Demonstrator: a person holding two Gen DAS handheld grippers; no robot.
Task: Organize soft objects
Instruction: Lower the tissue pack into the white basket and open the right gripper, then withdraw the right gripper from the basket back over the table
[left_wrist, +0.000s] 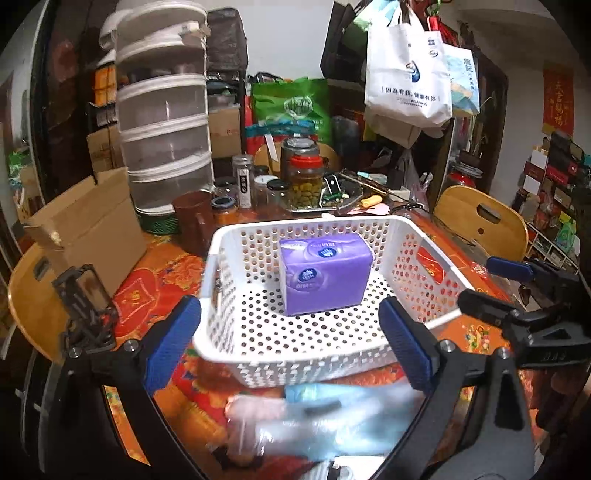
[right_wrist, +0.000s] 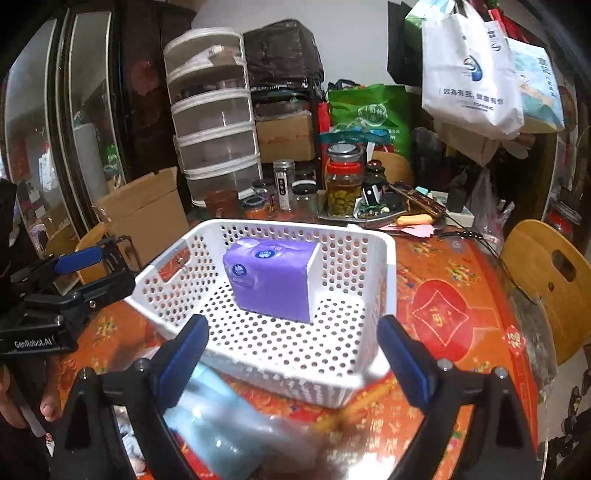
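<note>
A purple tissue pack (left_wrist: 325, 275) stands inside a white perforated basket (left_wrist: 236, 332) on the red patterned table; both also show in the right wrist view, the pack (right_wrist: 271, 277) and the basket (right_wrist: 388, 280). My left gripper (left_wrist: 291, 339) is open and empty just before the basket's near rim. A pale blue soft plastic-wrapped pack (left_wrist: 325, 421) lies blurred on the table below it. My right gripper (right_wrist: 291, 354) is open and empty at the basket's near corner, above the same blue pack (right_wrist: 229, 417). Each gripper shows in the other's view, the right (left_wrist: 517, 291) and the left (right_wrist: 74, 277).
Jars and bottles (left_wrist: 303, 173) crowd the table behind the basket. A cardboard box (left_wrist: 92, 225) stands at the left, a stacked drawer unit (left_wrist: 162, 122) behind it. Wooden chairs (right_wrist: 546, 280) ring the table. Bags (left_wrist: 406, 66) hang at the back.
</note>
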